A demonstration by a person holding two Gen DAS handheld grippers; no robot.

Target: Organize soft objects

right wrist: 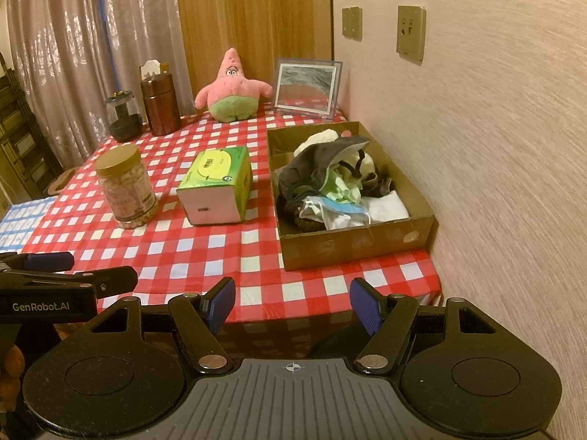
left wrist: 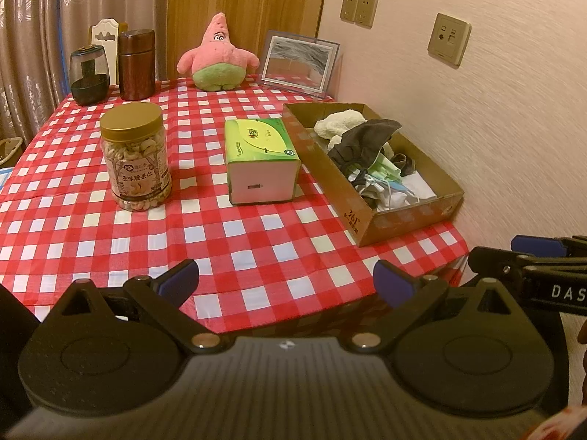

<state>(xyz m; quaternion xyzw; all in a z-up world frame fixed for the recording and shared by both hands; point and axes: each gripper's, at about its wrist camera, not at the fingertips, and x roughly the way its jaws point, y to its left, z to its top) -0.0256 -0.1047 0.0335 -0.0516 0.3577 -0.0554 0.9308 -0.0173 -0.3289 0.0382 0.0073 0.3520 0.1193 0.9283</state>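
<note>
Two wrist views from the near table [left wrist: 256,256] edge, angled down, sharing its whole top.

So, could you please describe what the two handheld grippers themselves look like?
Both the left gripper and right gripper are matte black plastic with round side housings, ribbed grey centres, silver pivot pins and blue fingertip pads. White lettering marks their sides.

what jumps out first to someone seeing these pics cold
The red checked tablecloth fills both views. At its far edge sits a pink star plush beside a framed picture. Along the wall stands a cardboard box heaped with soft clothes and masks.
</note>
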